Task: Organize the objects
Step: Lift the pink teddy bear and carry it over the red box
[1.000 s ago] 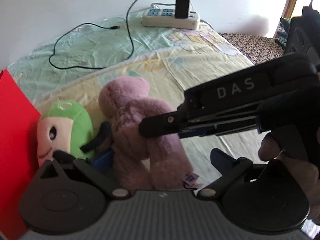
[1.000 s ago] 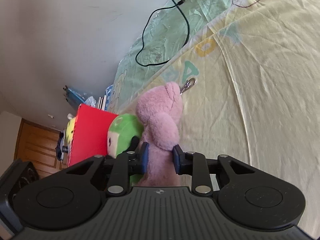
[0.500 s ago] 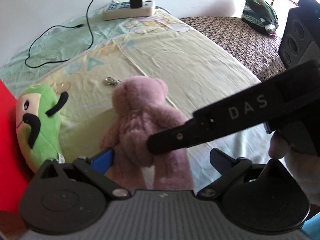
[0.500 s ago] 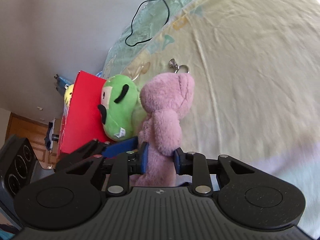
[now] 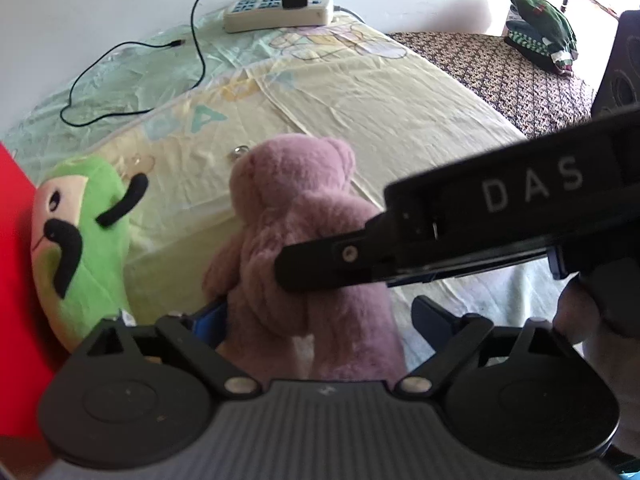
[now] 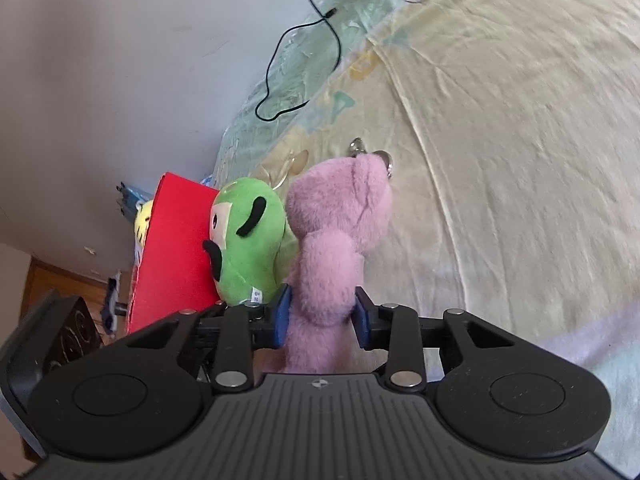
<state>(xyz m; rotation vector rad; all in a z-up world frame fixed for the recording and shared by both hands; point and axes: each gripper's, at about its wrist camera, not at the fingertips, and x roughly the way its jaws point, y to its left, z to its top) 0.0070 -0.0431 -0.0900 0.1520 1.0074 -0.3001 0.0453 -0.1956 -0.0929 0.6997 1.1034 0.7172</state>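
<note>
So the right gripper (image 6: 320, 314) is clamped on the fuzzy pink plush bear (image 6: 336, 240), blue pads pinched into its middle, and the bear is held upright just over the pale yellow bedsheet (image 6: 500, 140). The left gripper (image 5: 320, 320) is spread wide around the bear's lower half; actual contact can't be made out, since the bear hides the inner faces.

Right beside the bear, a green plush with a black moustache and brows (image 6: 248, 240) is leaned against a flat red box (image 6: 176, 256), touching the bear's side. A yellow plush (image 6: 142, 220) is half hidden behind the box.

Progress-wise, probably midway: the green one looks parked by the box, while the pink one hasn't been set down yet.

Count: three plush toys, one red box, two grippers, one white power strip (image 5: 280, 12), one loose black cable (image 5: 132, 64), one green knit hat (image 5: 540, 20).
</note>
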